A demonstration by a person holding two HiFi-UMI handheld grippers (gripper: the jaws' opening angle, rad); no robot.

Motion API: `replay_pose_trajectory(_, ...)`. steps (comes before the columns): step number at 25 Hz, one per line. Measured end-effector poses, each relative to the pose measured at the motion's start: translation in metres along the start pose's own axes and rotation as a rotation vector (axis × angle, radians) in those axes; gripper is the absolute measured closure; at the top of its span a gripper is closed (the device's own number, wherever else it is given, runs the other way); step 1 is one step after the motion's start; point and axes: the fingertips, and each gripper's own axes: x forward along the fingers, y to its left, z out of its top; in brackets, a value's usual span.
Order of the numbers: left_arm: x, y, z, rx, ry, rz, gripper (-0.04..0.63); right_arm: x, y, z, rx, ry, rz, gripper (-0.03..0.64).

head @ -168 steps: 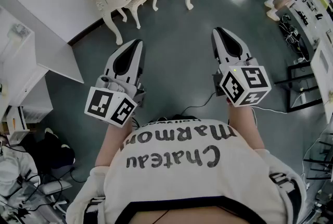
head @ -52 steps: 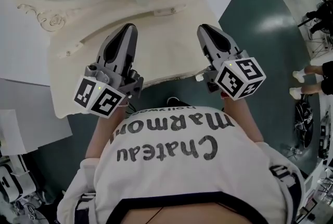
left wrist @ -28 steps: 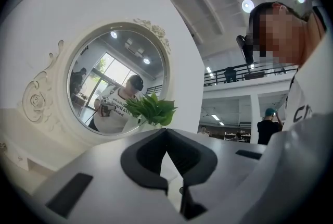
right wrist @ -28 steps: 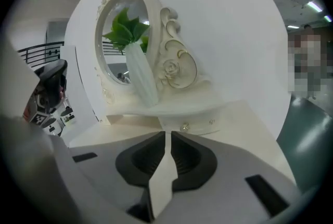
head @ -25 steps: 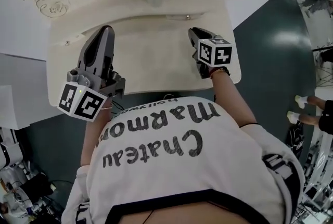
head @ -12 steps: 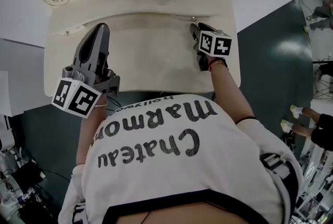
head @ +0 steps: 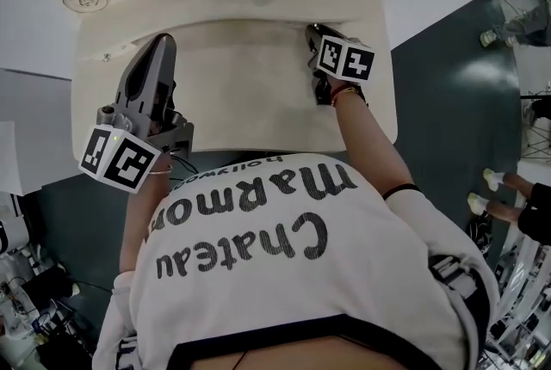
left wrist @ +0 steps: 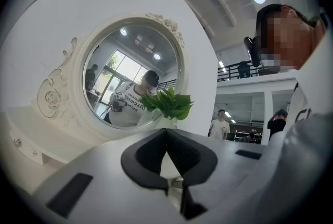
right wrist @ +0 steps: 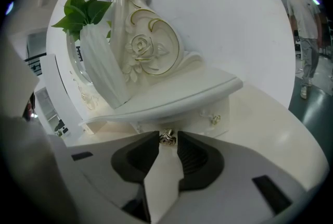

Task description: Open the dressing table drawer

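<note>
A cream dressing table (head: 232, 101) fills the top of the head view. Its small upper drawer (right wrist: 195, 113) sits under a carved shelf and has two small gold knobs. My right gripper (right wrist: 167, 137) is at the back right of the tabletop, also seen as the right gripper (head: 312, 33), and its jaws are shut on the nearer knob (right wrist: 167, 138). The second knob (right wrist: 215, 120) lies to the right. My left gripper (head: 162, 41) hovers over the left of the tabletop, shut and holding nothing, and the left gripper (left wrist: 166, 132) points at the round mirror (left wrist: 125, 72).
A white vase with green leaves (right wrist: 96, 56) stands on the shelf by the carved rose scroll (right wrist: 148, 48). The table's right edge drops to dark floor (head: 448, 58). People stand off to the right (right wrist: 304, 14).
The right gripper has moved forward across the tabletop to the drawer front and now has the knob between its jaws. The left gripper has stayed over the left side.
</note>
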Motion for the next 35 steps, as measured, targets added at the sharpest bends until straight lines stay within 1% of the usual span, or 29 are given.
replay_pose_trajectory(4,0.001,0.001,0.001,-0.007,-0.01,-0.005,0.572,0.0,0.001,-0.001,0.02,0.002,-0.001,0.514)
replay_pose_trajectory(12,0.004,0.0,0.003,-0.023,-0.032,-0.033,0.572,0.003,0.002,-0.003,0.011,0.018,-0.035,0.514)
replay_pose_trajectory(17,0.002,0.0,0.002,-0.034,-0.035,-0.044,0.572,0.001,0.0,-0.005,0.026,0.022,-0.054,0.514)
replay_pose_trajectory(26,-0.011,0.005,0.004,-0.059,-0.043,-0.05,0.572,0.003,0.002,-0.005,0.005,0.039,-0.054,0.514)
replay_pose_trajectory(35,-0.024,0.008,0.009,-0.061,-0.052,-0.043,0.572,0.004,0.001,-0.008,0.031,0.051,-0.044,0.514)
